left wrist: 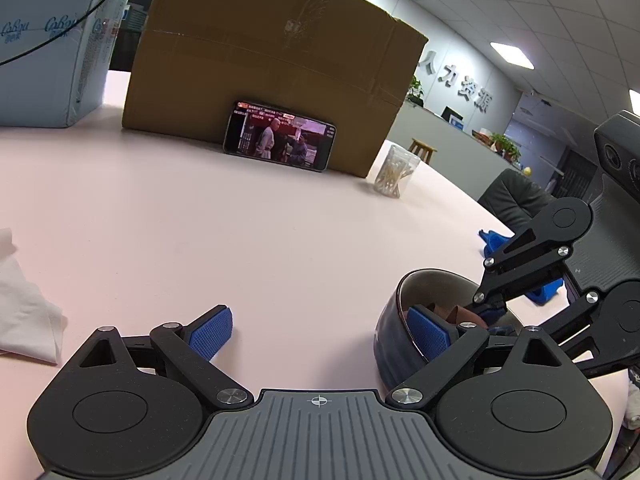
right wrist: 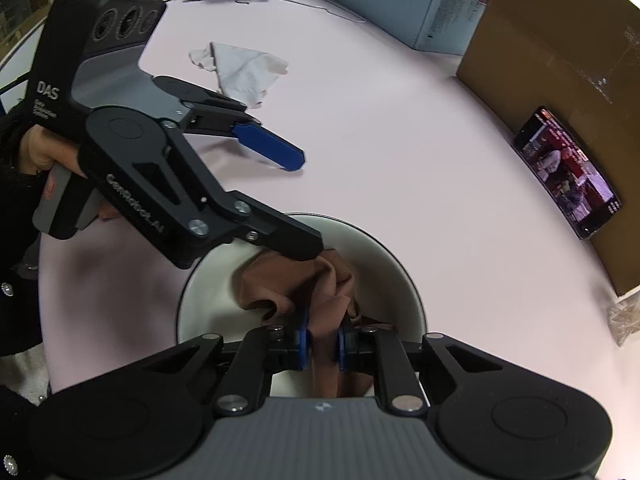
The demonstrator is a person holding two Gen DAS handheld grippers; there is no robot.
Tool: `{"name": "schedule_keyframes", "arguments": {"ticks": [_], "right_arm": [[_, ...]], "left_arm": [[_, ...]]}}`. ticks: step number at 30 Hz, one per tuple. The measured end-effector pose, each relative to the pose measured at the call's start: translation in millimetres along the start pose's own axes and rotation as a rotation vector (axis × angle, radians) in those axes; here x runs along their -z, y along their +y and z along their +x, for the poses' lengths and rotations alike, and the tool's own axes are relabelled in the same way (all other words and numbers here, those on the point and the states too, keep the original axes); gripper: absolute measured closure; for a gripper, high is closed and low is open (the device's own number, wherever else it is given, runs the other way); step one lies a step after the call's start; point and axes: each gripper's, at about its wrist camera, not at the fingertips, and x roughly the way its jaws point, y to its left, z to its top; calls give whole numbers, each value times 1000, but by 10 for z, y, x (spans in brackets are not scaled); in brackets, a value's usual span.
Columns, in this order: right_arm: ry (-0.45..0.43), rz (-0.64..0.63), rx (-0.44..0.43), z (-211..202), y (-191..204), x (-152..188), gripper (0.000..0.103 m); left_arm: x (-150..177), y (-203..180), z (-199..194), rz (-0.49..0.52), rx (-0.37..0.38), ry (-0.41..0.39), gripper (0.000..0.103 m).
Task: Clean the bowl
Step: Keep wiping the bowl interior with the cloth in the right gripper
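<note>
A bowl (right wrist: 400, 276), dark blue outside (left wrist: 390, 340) and white inside, sits on the pink table (left wrist: 200, 220). My right gripper (right wrist: 323, 340) points steeply down into it, shut on a crumpled brown cloth (right wrist: 300, 280) that lies against the inner wall. From the left wrist view, the right gripper (left wrist: 490, 314) reaches in from the right, with the cloth (left wrist: 456, 314) just showing. My left gripper (left wrist: 320, 330) is open wide. One of its blue pads (left wrist: 428, 332) is inside the bowl by the near wall; the other is outside over the table. A hand grips the left gripper (right wrist: 308, 204).
A cardboard box (left wrist: 272, 60) stands at the back with a phone (left wrist: 280, 136) playing video leaned on it. A clear jar of cotton swabs (left wrist: 396, 176) is beside the box. A white cloth (right wrist: 244, 68) lies left of the left gripper. A pale blue carton (left wrist: 48, 52) is far left.
</note>
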Motion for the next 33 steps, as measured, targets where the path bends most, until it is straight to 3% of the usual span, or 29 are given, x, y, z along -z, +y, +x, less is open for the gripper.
{"name": "schedule_keyframes", "arguments": {"ticks": [8, 18, 24, 33], "right_arm": [[-30, 0, 0, 57, 14, -72, 88], [8, -18, 32, 16, 53, -16, 87], [-9, -28, 5, 48, 94, -80, 88], [-1, 8, 42, 61, -28, -67, 88]], "left_arm": [[-8, 5, 8, 1, -3, 2, 7], [-8, -3, 7, 0, 2, 2, 7], [-9, 1, 7, 3, -1, 5, 7], [-11, -5, 2, 2, 1, 5, 7]]}}
